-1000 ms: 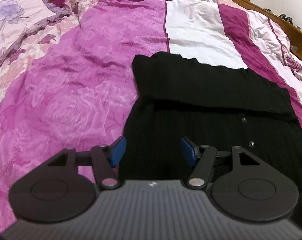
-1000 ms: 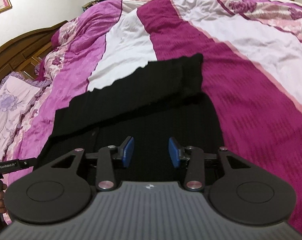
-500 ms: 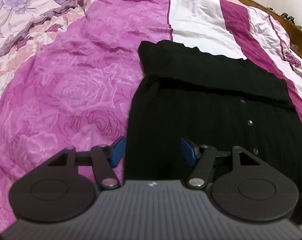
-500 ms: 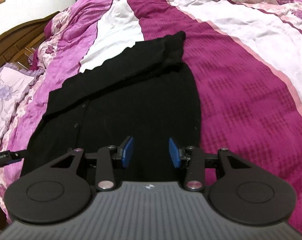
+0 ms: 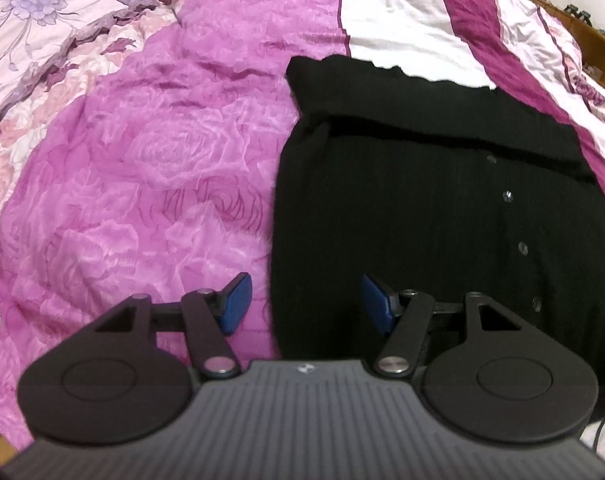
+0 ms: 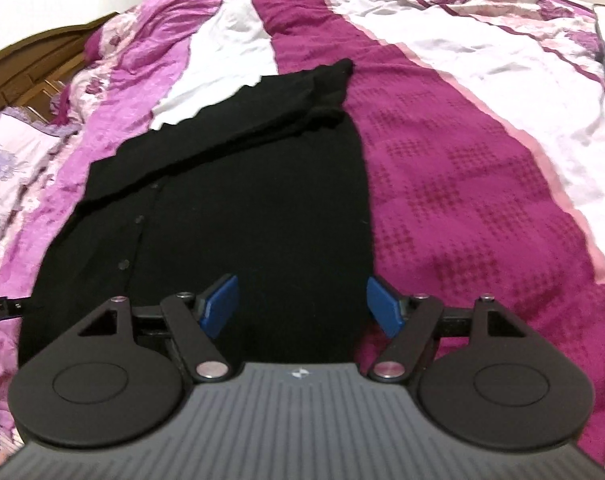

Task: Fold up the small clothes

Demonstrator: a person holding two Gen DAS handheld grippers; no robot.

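A ribbed black cardigan [image 5: 422, 200] with small round buttons [image 5: 507, 196] is spread on a rumpled floral quilt [image 5: 142, 160]; both tongs, left [image 5: 302, 304] and right [image 6: 301, 306], are held released.

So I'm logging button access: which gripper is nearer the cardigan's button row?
Left, likely. The button row runs just right of the left gripper; the right gripper sits toward the cardigan's other edge.

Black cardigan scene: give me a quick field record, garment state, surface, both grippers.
garment: black cardigan, laid flat, buttons showing
fold state: far end folded over in a band
surface: pink and magenta floral bedspread
left gripper: open, holding nothing, straddling the cardigan's near left edge
right gripper: open, holding nothing, over the near right edge
other: floral pillow at far left
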